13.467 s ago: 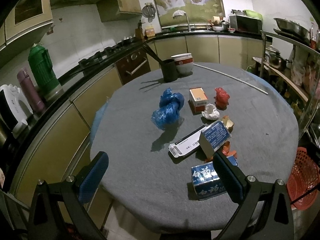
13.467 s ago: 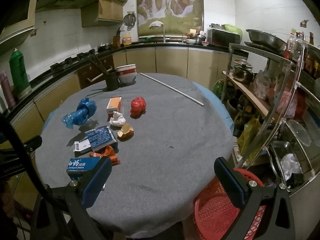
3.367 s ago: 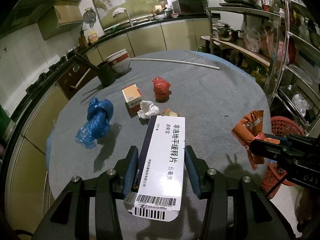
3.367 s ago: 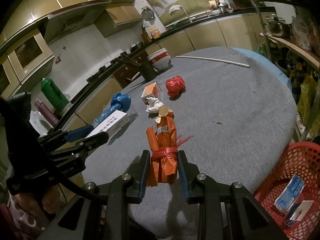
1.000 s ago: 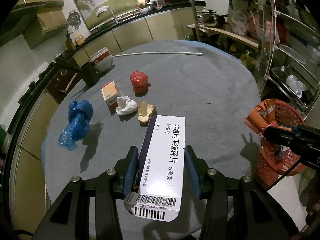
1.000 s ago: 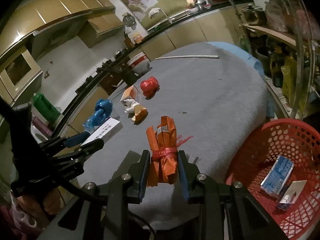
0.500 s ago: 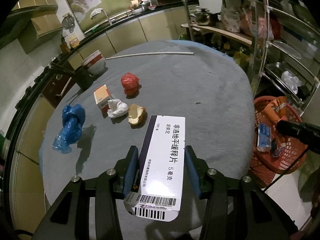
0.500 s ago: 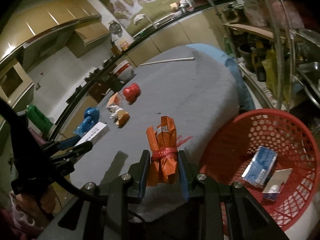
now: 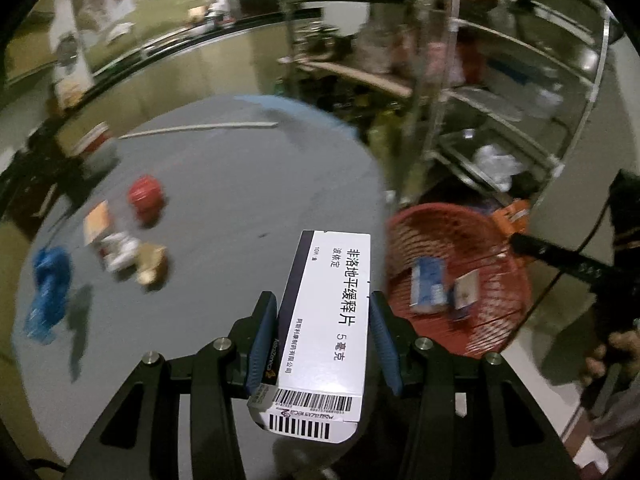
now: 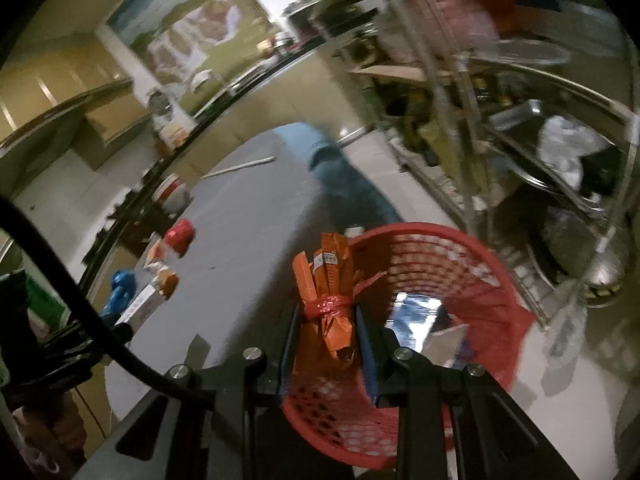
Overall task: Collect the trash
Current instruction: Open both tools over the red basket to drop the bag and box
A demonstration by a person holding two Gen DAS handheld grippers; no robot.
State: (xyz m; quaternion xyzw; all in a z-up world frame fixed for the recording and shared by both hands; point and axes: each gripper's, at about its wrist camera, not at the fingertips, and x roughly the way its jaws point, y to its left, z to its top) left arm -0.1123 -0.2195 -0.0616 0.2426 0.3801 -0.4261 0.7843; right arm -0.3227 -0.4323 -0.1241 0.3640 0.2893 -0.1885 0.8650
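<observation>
Over the red basket (image 10: 476, 264) my right gripper (image 10: 327, 320) is clenched on an orange wrapper bundle (image 10: 326, 280) tied round the middle with red string; the bundle stands upright between my pads, and the basket's mesh shows behind and below it. Two pieces of trash already lie in the basket's bottom: a blue box (image 9: 429, 288) and a small white box (image 9: 466, 294) just beside it (both blurred in the right wrist view, clearer from the left one).

My left gripper (image 9: 323, 332) grasps a long white medicine box (image 9: 332, 320) with a dark side stripe and a barcode on its near end, pads pressed on its two long sides. The box juts forward across the edge of the grey round table (image 9: 240, 192), with the basket on the floor to its right, close to the table's rim.

On the table, well apart from both my grippers, more trash lies: a red crumpled bag (image 9: 145, 196), a small orange box (image 9: 97, 222), a white paper wad (image 9: 120, 250), a tan scrap (image 9: 152, 266) and a blue plastic bag (image 9: 46, 288). A white rod (image 9: 200, 128) lies near the far edge
</observation>
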